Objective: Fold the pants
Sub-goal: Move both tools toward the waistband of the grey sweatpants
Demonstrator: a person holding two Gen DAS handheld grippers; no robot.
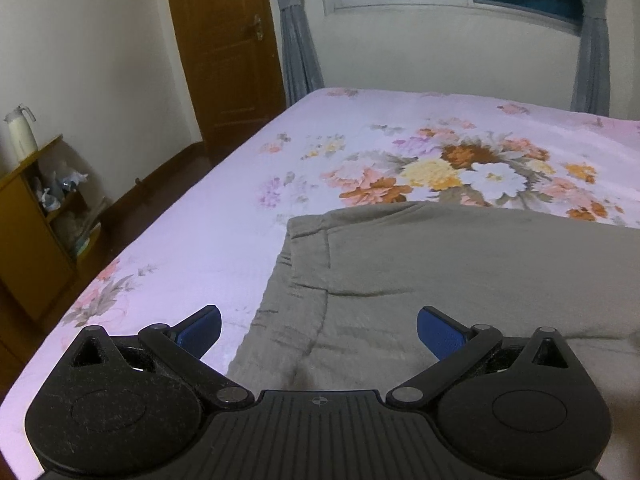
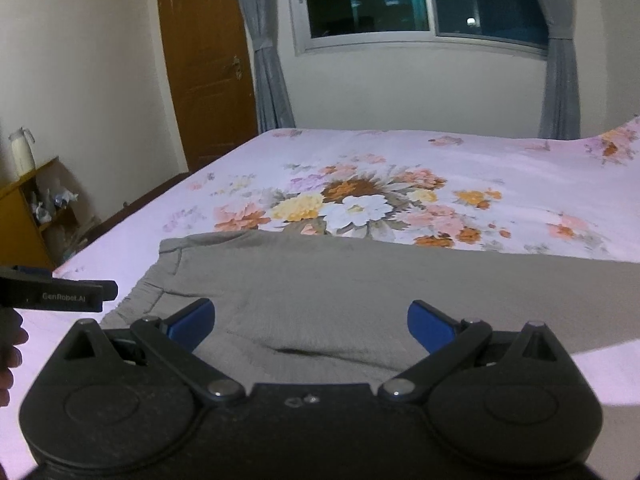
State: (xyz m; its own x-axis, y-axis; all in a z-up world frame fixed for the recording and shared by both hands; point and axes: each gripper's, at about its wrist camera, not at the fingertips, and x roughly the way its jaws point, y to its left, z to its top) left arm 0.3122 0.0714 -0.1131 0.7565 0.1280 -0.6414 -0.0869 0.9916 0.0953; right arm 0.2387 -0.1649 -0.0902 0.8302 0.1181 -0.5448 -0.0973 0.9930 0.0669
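Observation:
Grey-brown pants (image 1: 460, 272) lie flat on the floral bedsheet (image 1: 224, 216), with the gathered waistband (image 1: 292, 264) at their left end. My left gripper (image 1: 319, 330) is open and empty, hovering over the waistband's near edge. In the right wrist view the pants (image 2: 340, 280) stretch to the right. My right gripper (image 2: 311, 324) is open and empty above the pants' near part. The left gripper's body (image 2: 60, 294) shows at the left edge there, with fingers of a hand below it.
The bed (image 2: 440, 160) fills the room's middle; its left edge drops to a dark floor. A wooden shelf (image 1: 32, 216) with a white bottle (image 1: 20, 132) stands at left. A wooden door (image 1: 224, 52), grey curtains and a window are behind.

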